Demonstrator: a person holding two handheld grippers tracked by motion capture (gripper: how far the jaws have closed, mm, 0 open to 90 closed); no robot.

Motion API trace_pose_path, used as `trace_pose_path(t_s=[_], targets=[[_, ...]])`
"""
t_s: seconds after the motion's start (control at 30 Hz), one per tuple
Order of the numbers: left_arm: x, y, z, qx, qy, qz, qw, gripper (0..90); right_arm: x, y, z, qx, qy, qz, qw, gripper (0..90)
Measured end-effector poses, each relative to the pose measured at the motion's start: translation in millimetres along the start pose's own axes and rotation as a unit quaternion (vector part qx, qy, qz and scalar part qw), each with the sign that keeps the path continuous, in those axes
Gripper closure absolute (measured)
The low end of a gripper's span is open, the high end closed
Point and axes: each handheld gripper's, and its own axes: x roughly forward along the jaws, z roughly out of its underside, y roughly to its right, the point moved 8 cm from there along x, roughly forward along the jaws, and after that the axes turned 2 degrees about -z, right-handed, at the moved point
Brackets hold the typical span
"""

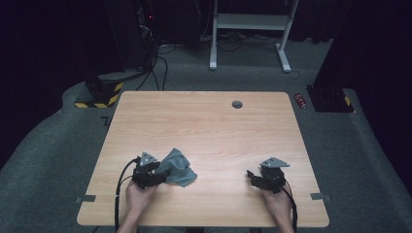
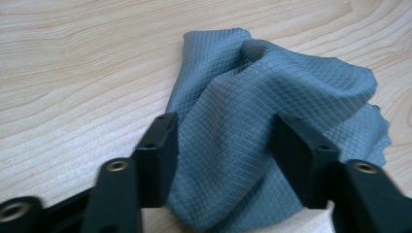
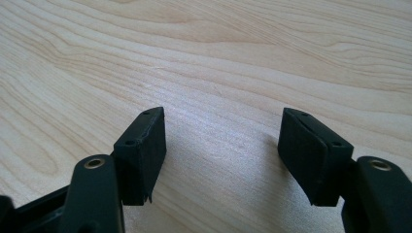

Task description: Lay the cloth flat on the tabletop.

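Cloth (image 2: 272, 121), grey, crumpled, lies near table (image 1: 204, 121) front-left edge w/ left gripper (image 2: 223, 145) jaws straddling a fold, apparently not yet pinching, so closing may snag just one layer & drag it; right gripper (image 3: 221, 145) released, well right of cloth.

Overhead light is brightening the bench (image 1: 204, 126) while the surrounding room is staying dim; glare is sheening the wood, and near black parts are blurring softly
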Motion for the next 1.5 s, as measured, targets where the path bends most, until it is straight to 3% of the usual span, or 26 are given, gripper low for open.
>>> trace_pose_path(t_s=[0.2,0.3,0.47,0.8,1.23,1.5], targets=[[1.3,3.2,-3.6,0.004,0.001,0.009,0.9999,65.4,0.0,0.0,0.0,0.000,0.000,0.000,1.0000,34.2],[1.9,4.7,-5.5,0.012,0.000,0.011,0.9999,72.8,0.1,0.1,-0.1,-0.001,0.000,0.000,1.0000,34.3],[-0.1,7.9,-12.1,0.009,0.013,0.025,0.9996,81.4,0.0,-0.2,0.0,0.001,0.000,0.000,1.0000,34.2],[-4.7,17.2,-29.4,0.024,0.042,0.041,0.9980,87.4,0.0,-0.1,-0.1,0.000,0.000,0.000,1.0000,34.2],[-2.8,32.6,-48.8,0.043,0.043,0.064,0.9961,88.3,0.1,0.0,-0.1,0.000,0.000,0.000,1.0000,34.1],[-0.5,45.4,-63.6,0.059,0.047,0.085,0.9935,88.4,0.1,0.0,-0.1,0.000,0.000,0.000,1.0000,34.1]])
